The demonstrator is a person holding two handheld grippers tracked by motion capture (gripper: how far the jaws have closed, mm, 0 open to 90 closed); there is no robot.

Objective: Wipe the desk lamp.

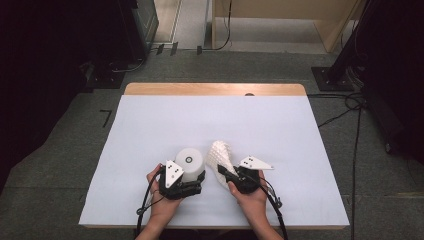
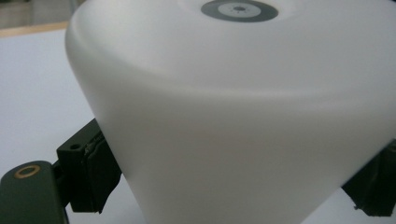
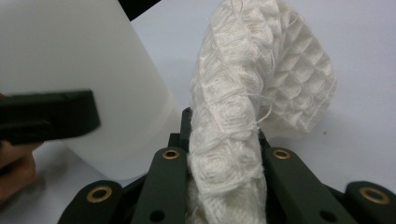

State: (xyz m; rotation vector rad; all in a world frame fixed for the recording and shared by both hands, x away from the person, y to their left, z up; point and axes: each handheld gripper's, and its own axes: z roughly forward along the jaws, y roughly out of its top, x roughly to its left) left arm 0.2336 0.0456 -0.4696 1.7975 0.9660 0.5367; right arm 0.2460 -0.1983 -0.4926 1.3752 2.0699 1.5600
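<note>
Nearest the lens in the left gripper view, we see a smooth white plastic cup turned upside down (image 2: 243, 121), its round base with a grey ring facing up. The left gripper (image 1: 192, 186) has its black jaws spread wide around this cup, one pad pressed against each flank, so we read it as clamped on the cup. In the high view the cup stands on the pale blue table cover (image 1: 150, 125), near the person's edge and a little left of the middle.

Just beside it on the right, the right gripper (image 1: 223, 173) pinches a white waffle-weave cloth (image 1: 220, 157). In the right gripper view the cloth is bunched between the two black jaws, which are drawn nearly together on it; its free part stands up above them and folds over to the right. Cloth and cup are close, but we cannot tell whether they touch.
</note>
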